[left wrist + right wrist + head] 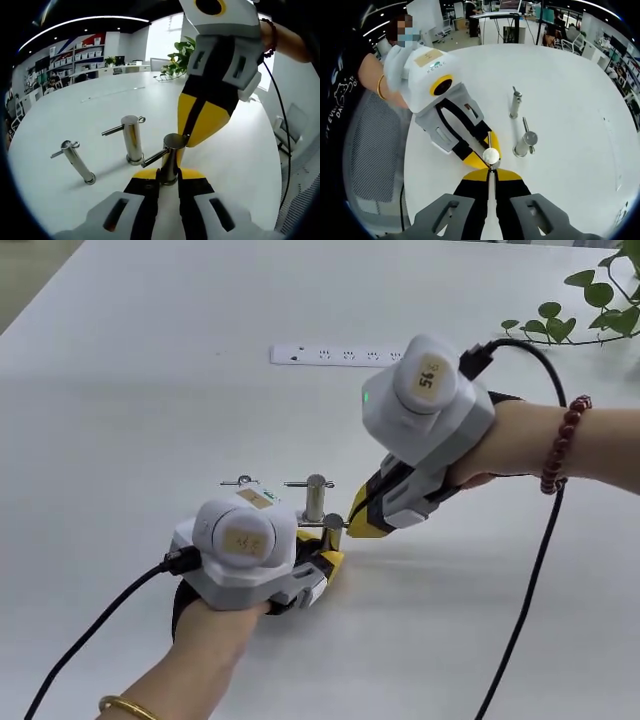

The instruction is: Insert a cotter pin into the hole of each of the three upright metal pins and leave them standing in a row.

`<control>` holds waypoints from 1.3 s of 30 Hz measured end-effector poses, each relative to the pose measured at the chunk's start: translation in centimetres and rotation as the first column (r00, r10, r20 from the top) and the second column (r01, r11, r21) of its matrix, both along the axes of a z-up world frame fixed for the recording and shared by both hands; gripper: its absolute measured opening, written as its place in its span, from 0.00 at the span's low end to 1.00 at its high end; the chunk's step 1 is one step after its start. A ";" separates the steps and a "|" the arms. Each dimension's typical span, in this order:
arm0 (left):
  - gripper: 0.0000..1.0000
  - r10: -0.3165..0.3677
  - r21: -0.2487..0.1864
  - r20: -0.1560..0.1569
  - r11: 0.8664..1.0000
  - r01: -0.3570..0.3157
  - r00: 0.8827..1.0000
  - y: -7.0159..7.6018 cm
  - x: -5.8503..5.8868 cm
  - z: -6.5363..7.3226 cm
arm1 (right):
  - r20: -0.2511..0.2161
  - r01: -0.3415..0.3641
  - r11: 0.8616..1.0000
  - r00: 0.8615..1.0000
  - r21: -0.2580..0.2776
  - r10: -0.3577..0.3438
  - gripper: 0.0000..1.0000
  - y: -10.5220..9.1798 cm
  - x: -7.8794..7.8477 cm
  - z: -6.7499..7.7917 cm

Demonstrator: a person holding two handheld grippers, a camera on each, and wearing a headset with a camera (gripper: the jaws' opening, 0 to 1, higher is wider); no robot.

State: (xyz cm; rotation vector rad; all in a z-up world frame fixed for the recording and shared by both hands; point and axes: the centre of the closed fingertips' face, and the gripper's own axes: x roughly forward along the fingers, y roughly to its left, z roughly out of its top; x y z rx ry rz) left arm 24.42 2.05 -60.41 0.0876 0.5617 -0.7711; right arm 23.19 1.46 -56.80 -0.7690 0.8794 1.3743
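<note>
White desk [150, 390] with power strip [335, 355]: left claw [169, 176] pinches pin [172, 150], right claw [491, 172] its cotter pin [152, 158].

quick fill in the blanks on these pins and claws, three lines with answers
___ metal pins stand on the white table. The left claw is shut on the nearest pin; the other ___ stand free. The right claw, with ___ tips, holds a cotter pin. Missing: three, two, yellow.
</note>
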 end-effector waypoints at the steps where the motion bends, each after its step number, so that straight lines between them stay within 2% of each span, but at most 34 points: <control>1: 0.11 -0.001 0.000 0.000 1.000 0.001 1.000 0.0 0.0 0.0 | -0.002 0.002 1.000 1.000 0.001 -0.002 0.00 0.0 -0.1 0.0; 7: 0.16 -0.005 0.008 -0.010 1.000 0.005 1.000 0.3 -0.2 -0.1 | -0.002 0.014 1.000 1.000 0.007 -0.014 0.06 0.1 -0.2 0.0; 11: 0.22 -0.023 0.022 0.000 1.000 0.023 1.000 0.7 -0.6 0.2 | -0.001 0.037 0.998 0.999 0.048 -0.037 0.11 0.6 -0.2 0.5; 16: 0.27 -0.031 0.015 0.009 0.999 0.031 0.999 1.1 -1.0 1.0 | -0.011 0.052 0.995 0.999 0.087 -0.051 0.17 1.3 -0.3 0.6; 19: 0.28 -0.017 0.004 -0.010 1.000 0.017 1.000 1.5 -1.2 1.2 | -0.015 0.054 0.994 0.999 0.096 -0.052 0.16 1.6 -0.3 0.6; 27: 0.33 -0.011 0.011 0.007 1.000 0.011 1.000 2.4 -1.4 2.1 | -0.006 0.040 0.994 0.999 0.100 -0.040 0.16 2.3 -0.4 -0.2; 30: 0.35 -0.010 0.004 -0.006 1.000 0.010 1.000 2.7 -1.7 2.2 | -0.004 0.032 0.995 0.999 0.090 -0.032 0.15 2.3 -0.4 -0.7; 39: 0.38 0.005 -0.015 -0.013 1.000 -0.006 1.000 3.4 -1.9 2.4 | 0.008 0.036 0.994 0.999 0.100 -0.037 0.10 2.5 -0.3 -0.8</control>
